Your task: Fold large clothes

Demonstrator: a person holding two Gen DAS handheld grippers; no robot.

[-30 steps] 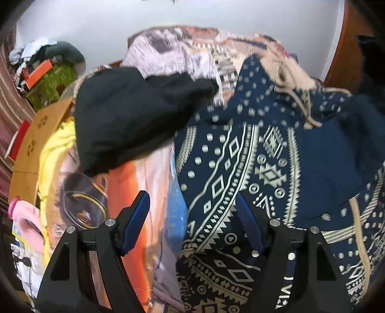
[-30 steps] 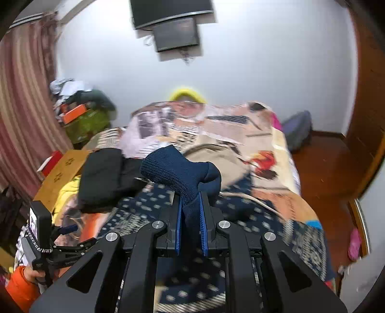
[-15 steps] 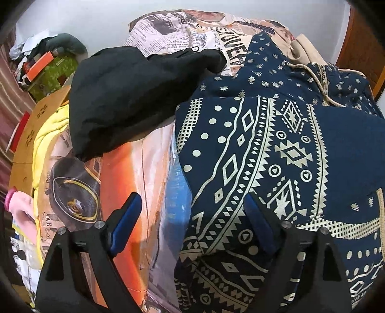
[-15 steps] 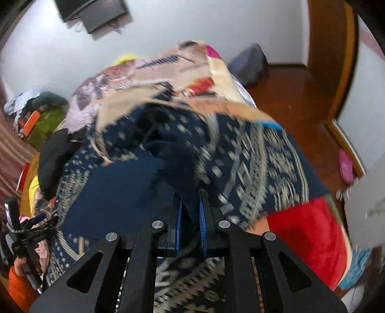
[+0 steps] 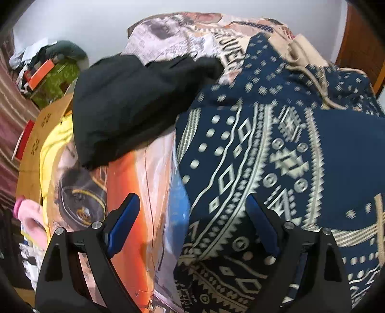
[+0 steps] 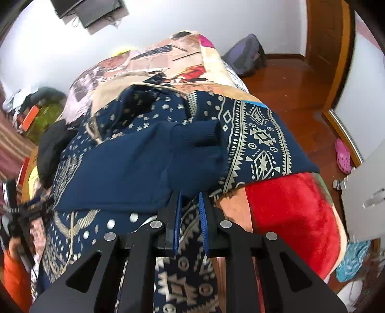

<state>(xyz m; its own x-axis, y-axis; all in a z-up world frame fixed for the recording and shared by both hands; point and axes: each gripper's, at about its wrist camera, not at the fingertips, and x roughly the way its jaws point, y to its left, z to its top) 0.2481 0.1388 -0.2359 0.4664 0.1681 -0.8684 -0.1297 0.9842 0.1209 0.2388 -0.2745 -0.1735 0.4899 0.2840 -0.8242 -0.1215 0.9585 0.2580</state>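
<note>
White wall (image 6: 168, 24), wooden floor (image 6: 288, 79)

Premises identified as a domestic bedroom: bed under a printed patchwork blanket (image 6: 288, 211), wooden floor (image 6: 284, 79), wall-mounted screen (image 6: 89, 9), pink clog (image 6: 343, 156), backpack (image 6: 245, 57) and piled belongings (image 5: 48, 72) against the wall.

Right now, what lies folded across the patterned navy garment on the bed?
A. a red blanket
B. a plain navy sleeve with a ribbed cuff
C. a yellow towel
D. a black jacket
B: in the right wrist view, the plain navy sleeve lies across the patterned navy garment, ribbed cuff at its end.
</note>
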